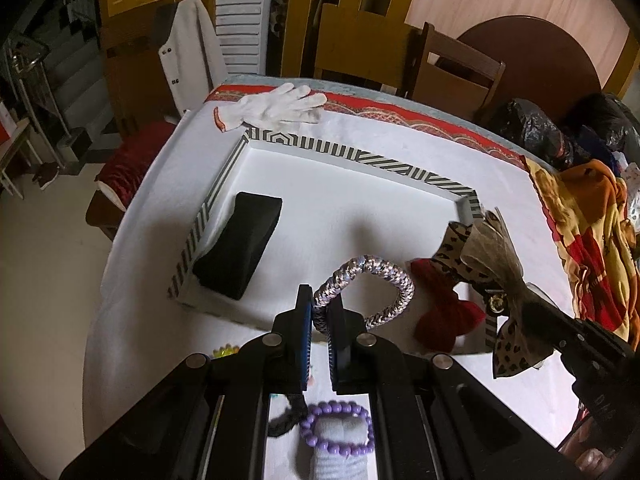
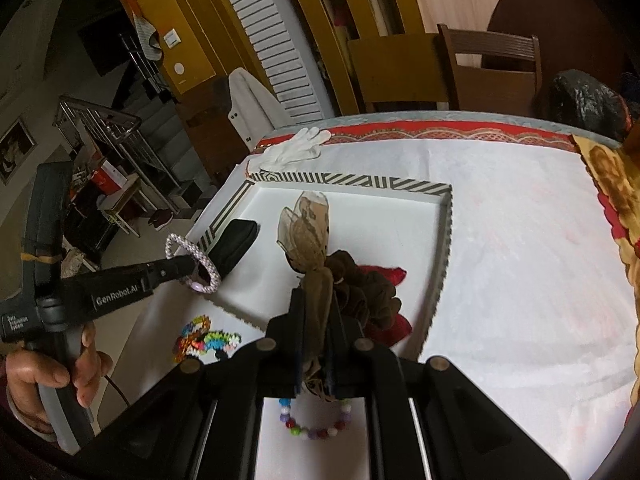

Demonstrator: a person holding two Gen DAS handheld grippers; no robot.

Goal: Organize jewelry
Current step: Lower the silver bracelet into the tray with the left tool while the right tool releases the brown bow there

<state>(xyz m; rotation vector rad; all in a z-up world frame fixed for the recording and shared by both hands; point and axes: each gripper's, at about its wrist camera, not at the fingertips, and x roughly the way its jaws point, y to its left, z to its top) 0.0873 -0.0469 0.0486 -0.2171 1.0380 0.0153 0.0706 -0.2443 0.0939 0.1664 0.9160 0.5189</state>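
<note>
White cloth [image 1: 360, 152] over table, red patterned border [image 1: 420, 120] along far edge. Shallow tray [image 1: 360, 158] with black-and-white striped rim mid-table, floor of it mostly bare. Black pad [image 1: 240, 246] against tray's left wall. White glove [image 1: 276, 108] just beyond far rim, touching border strip. Red bow [image 1: 444, 312] near tray's right front corner. Purple bead bracelet [image 1: 338, 428] on cloth close in front, under left claw; mixed-colour bead bracelet [image 2: 316, 426] under right claw; bright bead heap [image 2: 208, 338] at table's left edge, outside tray.

Left claw [image 1: 320, 320] pinching silver braided band [image 1: 372, 292], loop held over tray's front part, clear of floor. Right claw [image 2: 318, 320] pressed onto brown leopard-print bow [image 2: 308, 236], ribbon tails rising over tray; dark brown scrunchie [image 2: 362, 292] just beside fingers, above red bow. Bare hand [image 2: 60, 376] around left handle.

Orange blanket [image 1: 592, 240] heaped on table's right edge, black bag [image 1: 532, 128] behind it. Wooden chairs [image 2: 492, 68] against far side, white coat [image 1: 188, 52] hung at left, stairs with metal rail [image 2: 112, 136] beyond. Open cloth right of tray; centre of tray free.
</note>
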